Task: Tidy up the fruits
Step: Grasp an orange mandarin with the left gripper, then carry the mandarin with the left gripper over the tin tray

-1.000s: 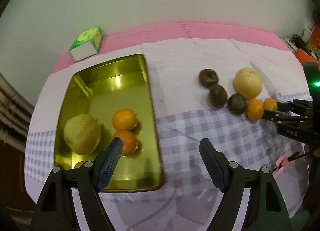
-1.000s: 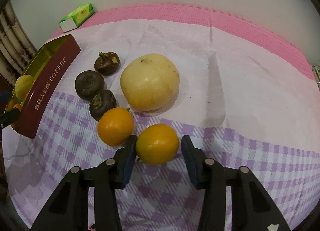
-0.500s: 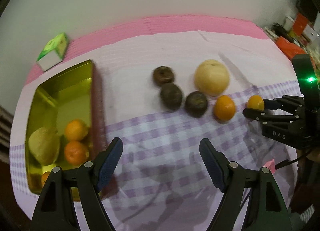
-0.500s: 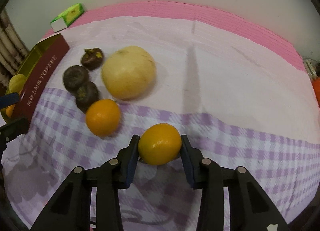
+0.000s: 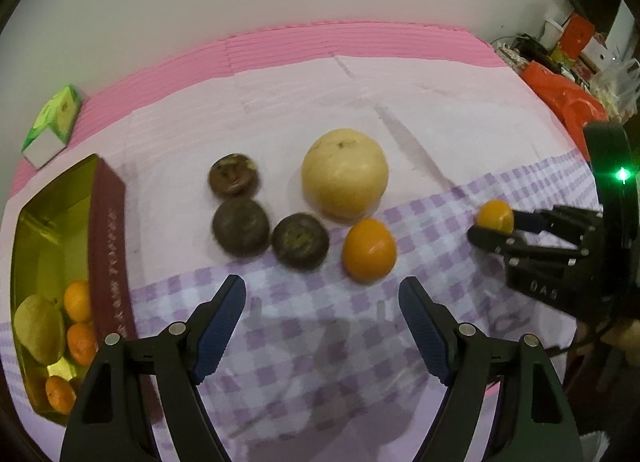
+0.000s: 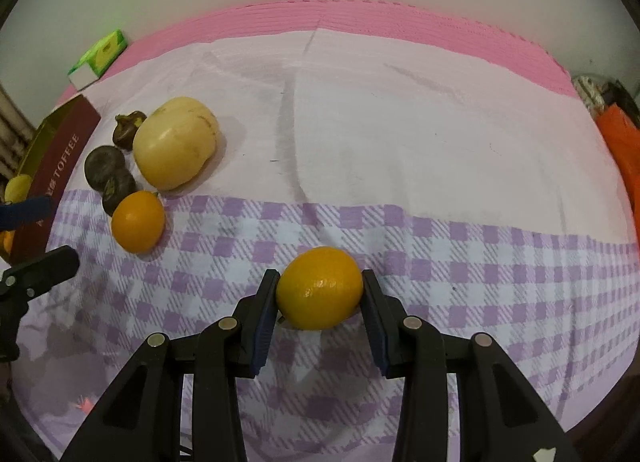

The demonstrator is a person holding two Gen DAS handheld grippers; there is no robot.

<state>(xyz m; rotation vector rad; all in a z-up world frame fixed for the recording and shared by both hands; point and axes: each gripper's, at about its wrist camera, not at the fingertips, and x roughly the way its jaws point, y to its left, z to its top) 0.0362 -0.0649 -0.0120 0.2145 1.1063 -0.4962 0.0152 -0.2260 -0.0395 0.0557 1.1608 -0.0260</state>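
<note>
My right gripper (image 6: 319,290) is shut on an orange (image 6: 319,287), held just above the checked cloth; in the left wrist view that same orange (image 5: 496,215) shows at the far right between the right gripper's fingers. My left gripper (image 5: 322,302) stands open and empty over the cloth, just in front of a second orange (image 5: 370,250) and three dark mangosteens (image 5: 300,240). A large pale yellow fruit (image 5: 345,173) lies behind them. The gold tin tray (image 5: 40,230) at the left holds a yellow-green fruit (image 5: 38,328) and several small oranges (image 5: 78,300).
A green and white box (image 5: 52,126) lies at the back left on the pink mat. Orange bags and clutter (image 5: 568,98) stand beyond the table's right edge. The tray's dark red side wall (image 6: 60,166) reads TOFFEE. A wall runs behind the table.
My left gripper has swung right, from over the tray to in front of the loose fruits. The right gripper closed on the orange and carried it right, away from the other orange.
</note>
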